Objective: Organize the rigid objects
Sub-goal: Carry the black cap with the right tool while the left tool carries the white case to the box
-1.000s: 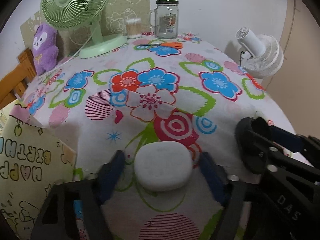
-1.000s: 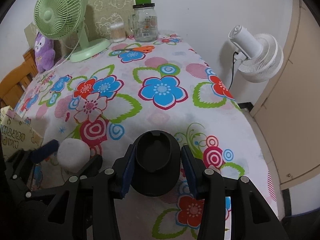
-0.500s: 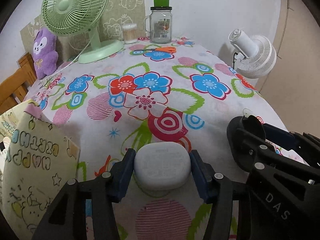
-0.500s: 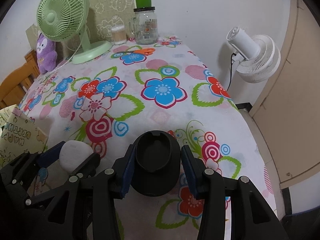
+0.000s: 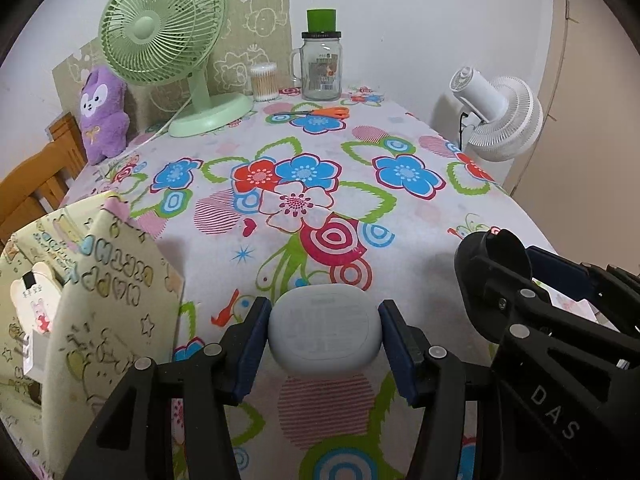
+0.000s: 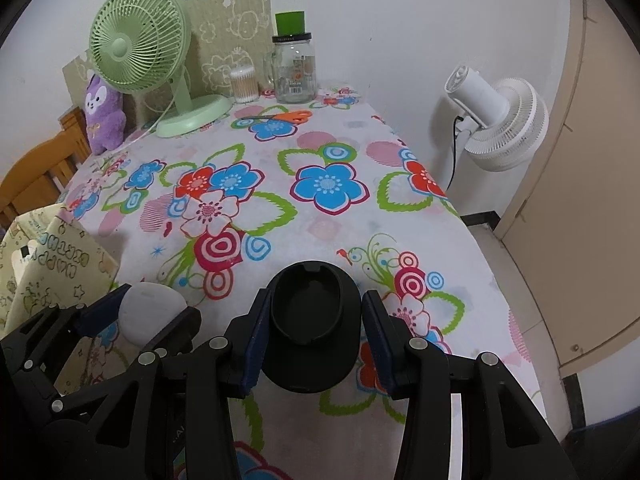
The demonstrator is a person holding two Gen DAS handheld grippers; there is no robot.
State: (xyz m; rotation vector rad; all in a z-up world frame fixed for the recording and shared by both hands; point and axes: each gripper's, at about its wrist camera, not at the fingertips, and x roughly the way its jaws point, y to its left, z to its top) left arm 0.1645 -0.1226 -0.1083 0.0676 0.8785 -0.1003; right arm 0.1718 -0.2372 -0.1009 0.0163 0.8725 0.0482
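Observation:
My left gripper (image 5: 324, 334) is shut on a white rounded case (image 5: 324, 330) and holds it above the near end of the flowered tablecloth (image 5: 312, 184). The case also shows in the right wrist view (image 6: 148, 310), low left. My right gripper (image 6: 314, 330) is shut on a black oval holder (image 6: 310, 320), also lifted over the near table end. The holder shows in the left wrist view (image 5: 496, 256), at the right. The two grippers are side by side, apart.
A cream "happy birthday" box (image 5: 80, 292) stands at the near left. At the far end are a green desk fan (image 5: 168, 40), a glass jar with green lid (image 5: 322, 64), a cotton swab tub (image 5: 264, 82), orange scissors (image 5: 320, 112) and a purple plush (image 5: 102, 116). A white fan (image 6: 496, 120) stands right of the table.
The left gripper closed on the white case and lifted it. Both grippers rose and drew back slightly; the birthday box came further into view. The right gripper kept the black holder.

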